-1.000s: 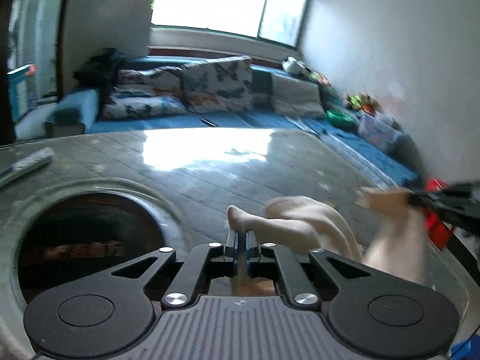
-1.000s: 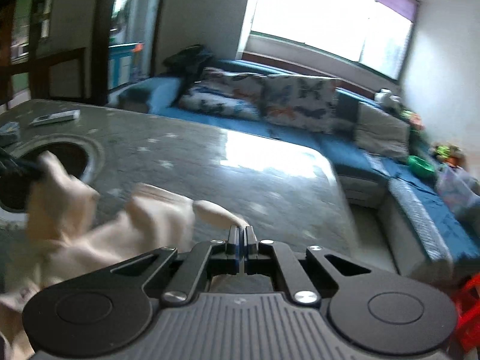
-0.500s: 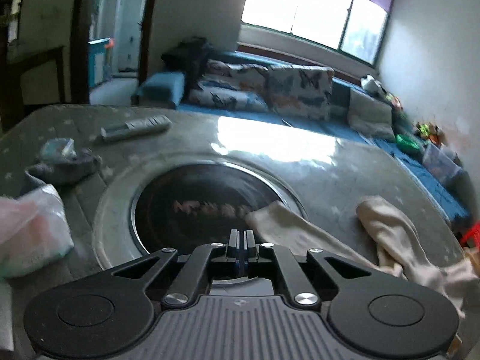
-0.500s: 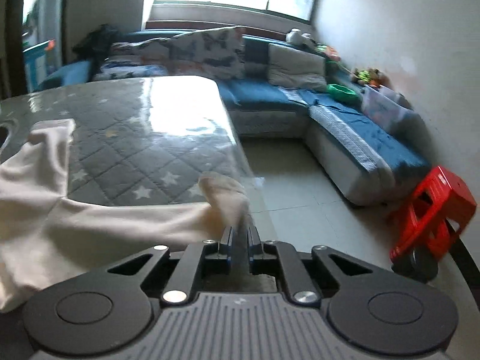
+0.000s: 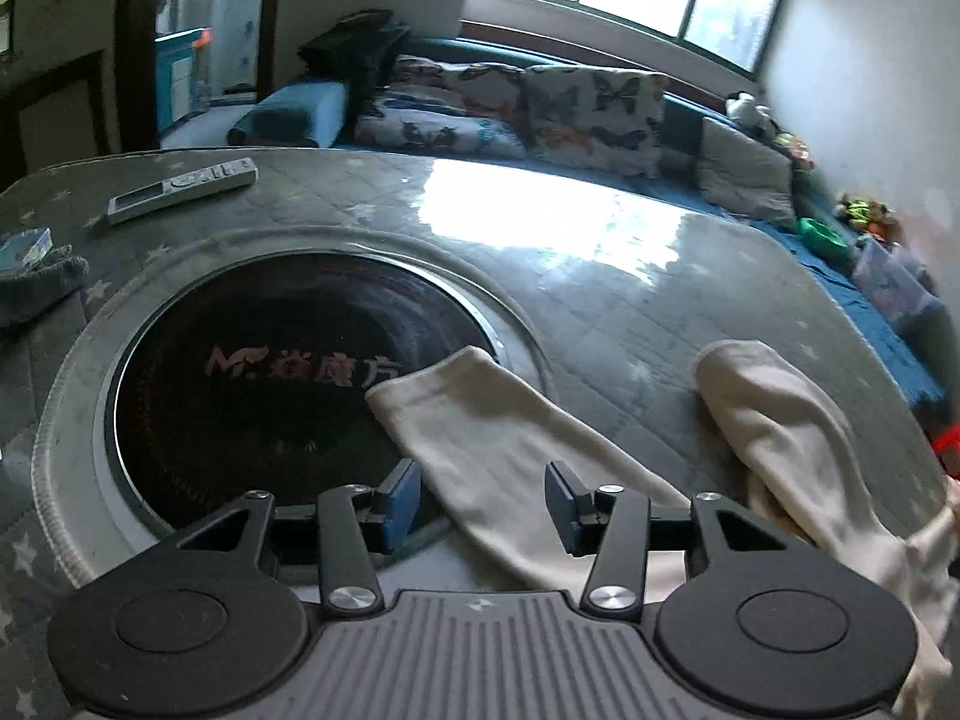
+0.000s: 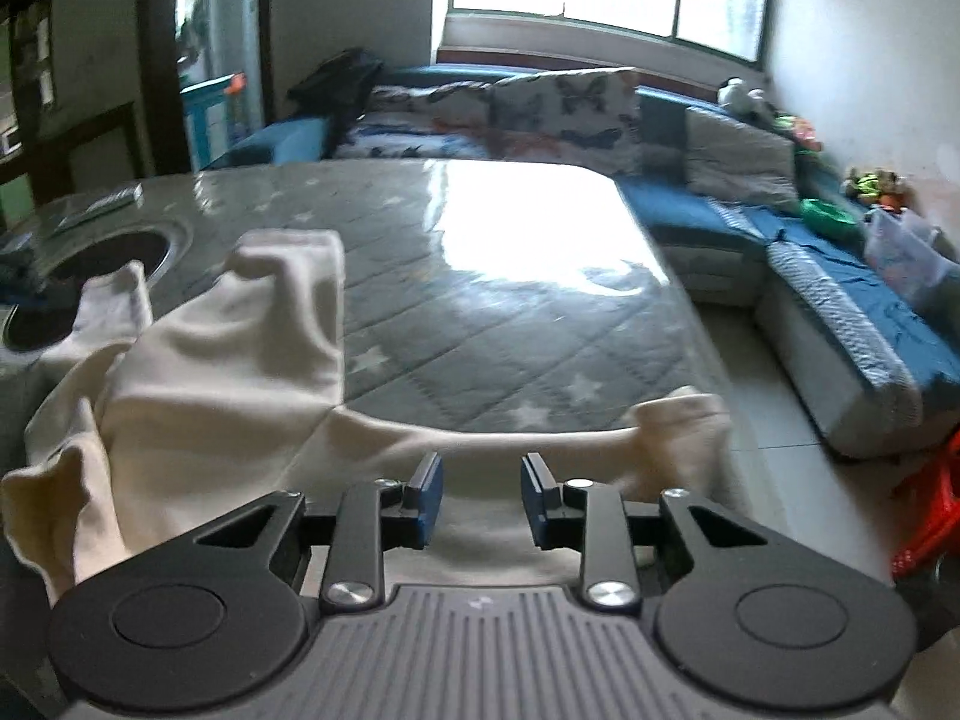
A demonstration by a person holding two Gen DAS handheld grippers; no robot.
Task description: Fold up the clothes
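Cream soft-fabric garment (image 5: 510, 462) lies spread on grey quilted star-print table cover (image 5: 630, 312), toward the near edge.

Left wrist view, L to R: silver remote control (image 5: 180, 189) near far-left corner; grey cloth lump (image 5: 36, 288) at left edge, cut off by frame. Round black glass cooktop (image 5: 252, 396) w/ pale ring set in the table, logo partly legible. One cream tube of the garment runs diagonal, open end up-left and overlapping the cooktop's right rim, long axis down-right toward the camera. Left gripper (image 5: 483, 507): jaws apart and opening, blue pads either side of that tube, not pressing it. Second tube further right, rounded end pointing to far edge, lower part blurred and trailing out of frame bottom-right.

Right wrist view, L to R: cooktop (image 6: 90, 282) small at far left, partly covered by cloth. Garment (image 6: 210, 384) bunched and rumpled at left, two tube ends standing up toward far edge; lower-left folds cut off behind gripper body. Thin stretched band of cloth runs L-R along near edge to a blurred lump at near-right corner, hanging over the table edge. Right gripper (image 6: 482, 498): jaws apart and opening, cloth lies beneath/between, pads not pinching it. What kind of garment: can't tell. Blue sofa (image 6: 810, 252) beyond, out of focus.
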